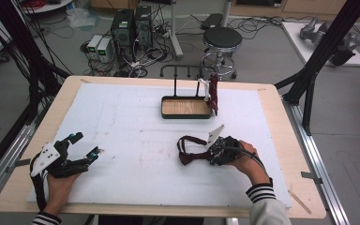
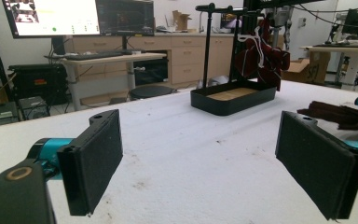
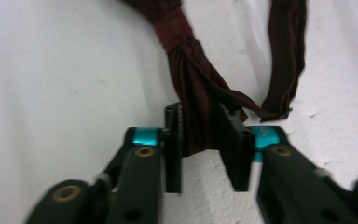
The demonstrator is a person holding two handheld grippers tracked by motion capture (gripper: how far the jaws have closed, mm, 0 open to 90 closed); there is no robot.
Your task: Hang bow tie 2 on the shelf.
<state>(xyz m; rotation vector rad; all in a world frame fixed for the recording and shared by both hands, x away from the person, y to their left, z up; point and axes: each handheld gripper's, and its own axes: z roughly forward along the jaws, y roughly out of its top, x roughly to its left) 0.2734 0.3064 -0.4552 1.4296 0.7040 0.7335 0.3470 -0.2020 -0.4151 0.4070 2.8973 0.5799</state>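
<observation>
Maroon bow tie [image 3: 200,116] between right hand-held gripper [image 3: 208,149] jaws

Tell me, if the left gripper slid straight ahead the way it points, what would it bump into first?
Probably the black tray under the rack; the left gripper is open, with bare white foam before it. Depth is hard to judge.

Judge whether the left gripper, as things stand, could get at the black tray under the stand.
Probably yes. The left gripper is open and holds nothing, and bare white mat lies between it and the tray. The right gripper, shut on the dark red cloth, sits off to the side.
</observation>
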